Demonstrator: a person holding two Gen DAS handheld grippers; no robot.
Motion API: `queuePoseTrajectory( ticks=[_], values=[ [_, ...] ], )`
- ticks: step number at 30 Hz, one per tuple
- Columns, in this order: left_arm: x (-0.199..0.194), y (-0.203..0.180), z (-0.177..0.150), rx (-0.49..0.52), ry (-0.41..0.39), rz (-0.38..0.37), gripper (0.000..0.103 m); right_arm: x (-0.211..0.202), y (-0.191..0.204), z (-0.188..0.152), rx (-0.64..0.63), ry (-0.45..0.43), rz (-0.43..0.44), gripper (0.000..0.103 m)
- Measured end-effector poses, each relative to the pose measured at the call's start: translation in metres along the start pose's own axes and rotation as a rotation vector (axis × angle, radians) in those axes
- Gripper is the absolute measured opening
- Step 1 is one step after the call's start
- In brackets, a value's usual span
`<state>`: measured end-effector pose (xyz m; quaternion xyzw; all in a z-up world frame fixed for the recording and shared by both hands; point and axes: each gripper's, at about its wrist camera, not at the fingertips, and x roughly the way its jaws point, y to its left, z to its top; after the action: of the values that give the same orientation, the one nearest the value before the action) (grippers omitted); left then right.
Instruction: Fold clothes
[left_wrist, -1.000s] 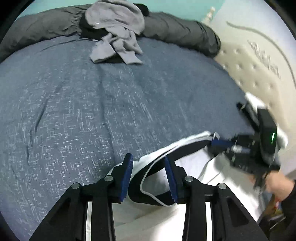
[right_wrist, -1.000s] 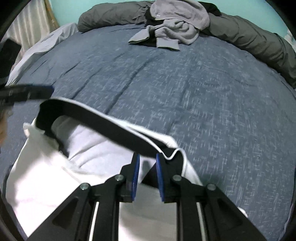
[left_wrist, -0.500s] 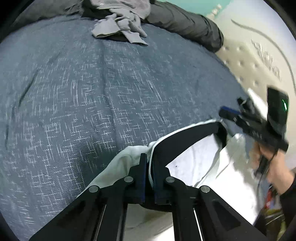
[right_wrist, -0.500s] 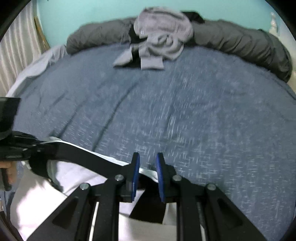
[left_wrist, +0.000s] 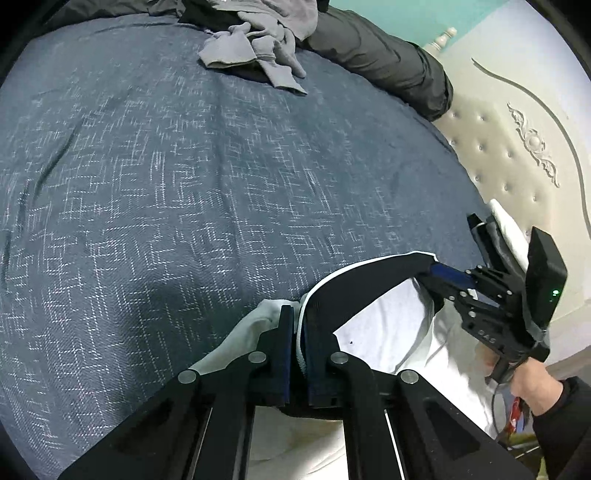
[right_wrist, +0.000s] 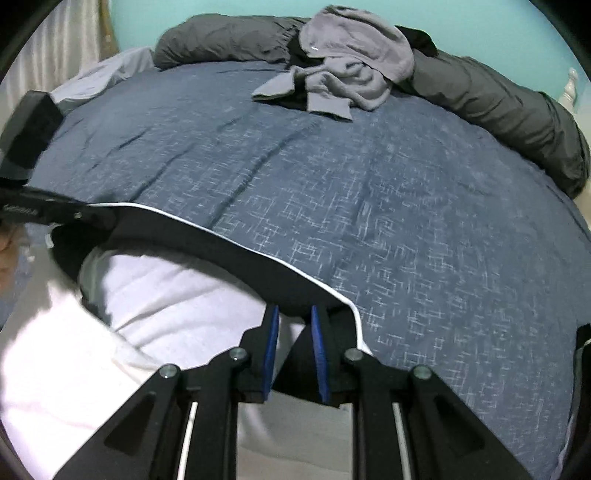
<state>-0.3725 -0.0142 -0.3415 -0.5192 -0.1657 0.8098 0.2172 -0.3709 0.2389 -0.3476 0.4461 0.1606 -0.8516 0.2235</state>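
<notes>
Left tongs (left_wrist: 300, 345) and right tongs (right_wrist: 293, 354) each clamp the black band (right_wrist: 221, 258) of a white garment (right_wrist: 166, 306) at the bed's (left_wrist: 184, 184) near edge; no writing legible.

Left hand-held gripper (left_wrist: 300, 332) clamping white garment's black waistband (left_wrist: 369, 273), blue bedspread (left_wrist: 184, 184), grey clothes (left_wrist: 258, 40)

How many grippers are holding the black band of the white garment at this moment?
2. The left gripper is shut on the black band at its left end; the right gripper grips its other end. No others are visible.
</notes>
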Motion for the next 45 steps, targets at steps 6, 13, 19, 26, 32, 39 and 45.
queuePoseTrajectory(
  ticks=[6, 13, 19, 26, 32, 39, 45],
  values=[
    [0.0, 0.002, 0.0, -0.003, 0.007, -0.015, 0.005, 0.01, 0.008, 0.004, -0.019, 0.006, -0.112, 0.037],
    [0.001, 0.008, -0.001, -0.006, 0.024, -0.048, 0.005, 0.013, -0.004, 0.017, -0.009, 0.008, -0.09, 0.017],
    [0.002, 0.008, 0.0, -0.016, 0.02, -0.079, 0.008, 0.017, -0.029, 0.026, 0.104, 0.038, 0.026, 0.007],
    [-0.027, 0.019, -0.006, -0.087, -0.055, -0.06, 0.04, 0.011, -0.022, 0.023, 0.127, 0.032, 0.058, 0.009],
    [-0.041, -0.004, -0.017, -0.058, -0.049, 0.03, 0.04, -0.003, -0.018, 0.017, 0.174, 0.0, 0.003, 0.019],
    [-0.042, -0.015, -0.025, -0.074, -0.059, 0.054, 0.04, -0.043, -0.014, 0.012, 0.231, -0.109, -0.021, 0.047],
    [-0.047, -0.021, -0.034, -0.099, -0.071, 0.049, 0.04, -0.041, 0.009, 0.021, 0.191, -0.086, 0.092, 0.047]
  ],
)
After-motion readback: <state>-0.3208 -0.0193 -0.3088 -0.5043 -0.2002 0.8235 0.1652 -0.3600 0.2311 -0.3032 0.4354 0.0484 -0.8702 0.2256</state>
